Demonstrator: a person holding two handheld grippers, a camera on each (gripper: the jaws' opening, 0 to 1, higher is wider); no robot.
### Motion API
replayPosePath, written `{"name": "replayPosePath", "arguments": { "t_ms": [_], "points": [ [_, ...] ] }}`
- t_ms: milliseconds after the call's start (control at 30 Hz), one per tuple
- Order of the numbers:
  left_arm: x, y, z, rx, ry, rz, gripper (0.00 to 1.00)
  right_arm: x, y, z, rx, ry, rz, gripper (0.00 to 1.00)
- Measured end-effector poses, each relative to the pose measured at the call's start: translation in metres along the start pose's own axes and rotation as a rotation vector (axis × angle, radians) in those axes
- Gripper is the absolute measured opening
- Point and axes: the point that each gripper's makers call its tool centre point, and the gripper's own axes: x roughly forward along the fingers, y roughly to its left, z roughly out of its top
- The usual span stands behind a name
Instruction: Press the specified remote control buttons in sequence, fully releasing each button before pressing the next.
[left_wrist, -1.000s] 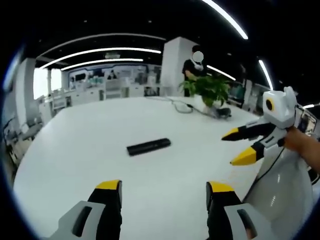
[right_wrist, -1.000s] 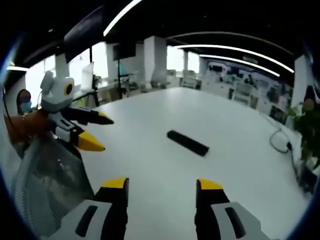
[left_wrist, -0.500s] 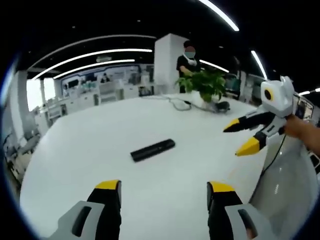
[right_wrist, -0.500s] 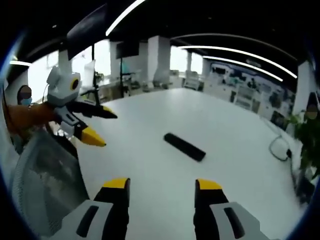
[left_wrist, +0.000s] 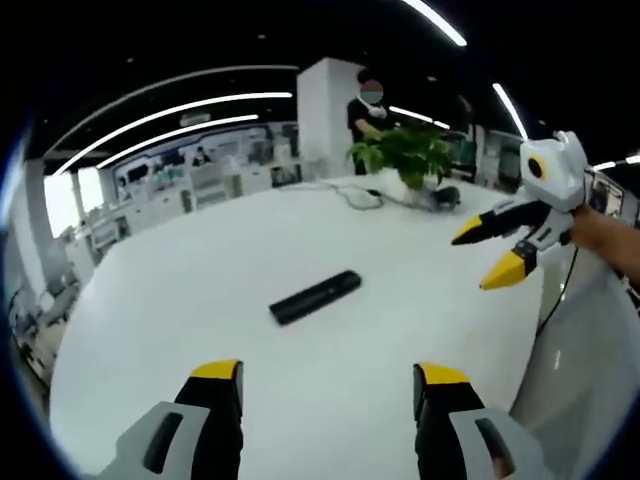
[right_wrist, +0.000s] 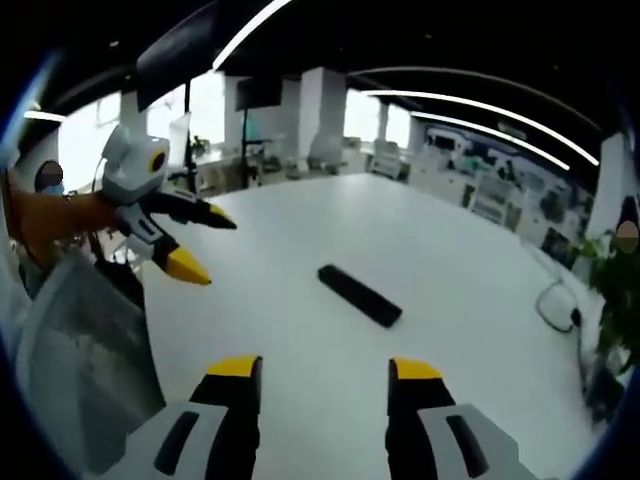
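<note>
The left gripper (left_wrist: 328, 375) has its fingers wide; the black remote (left_wrist: 315, 297) lies ahead of them on bare white bench (left_wrist: 180, 300). The right gripper (right_wrist: 325, 368), fingers wide too, faces the remote, clear of every bench edge.

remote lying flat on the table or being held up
Lying flat. The remote rests on the white table, clear of both open grippers: left and right.
</note>
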Motion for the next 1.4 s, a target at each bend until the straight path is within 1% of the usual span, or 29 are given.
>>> {"name": "replayPosePath", "arguments": {
  "t_ms": [100,433,500,567,833,1100,1400],
  "points": [
    [0.004,0.000,-0.002,0.005,0.010,-0.004,0.70,0.002,-0.003,-0.002,-0.005,0.008,0.001,0.47],
    [0.015,0.014,-0.005,0.020,0.031,-0.003,0.70,0.013,-0.018,-0.007,-0.014,0.034,0.003,0.46],
    [0.019,0.019,-0.007,0.022,0.035,-0.003,0.70,0.015,-0.021,-0.008,-0.015,0.035,0.002,0.46],
    [0.020,0.018,-0.006,0.024,0.039,-0.004,0.70,0.018,-0.026,-0.008,-0.013,0.037,0.001,0.46],
    [0.034,0.027,-0.012,0.059,0.066,-0.018,0.69,0.027,-0.033,-0.013,-0.026,0.059,0.009,0.45],
    [0.045,0.035,-0.014,0.061,0.077,-0.023,0.68,0.037,-0.041,-0.017,-0.031,0.078,0.010,0.45],
    [0.055,0.035,-0.016,0.069,0.088,-0.038,0.68,0.052,-0.048,-0.021,-0.038,0.092,0.023,0.44]
  ]
}}
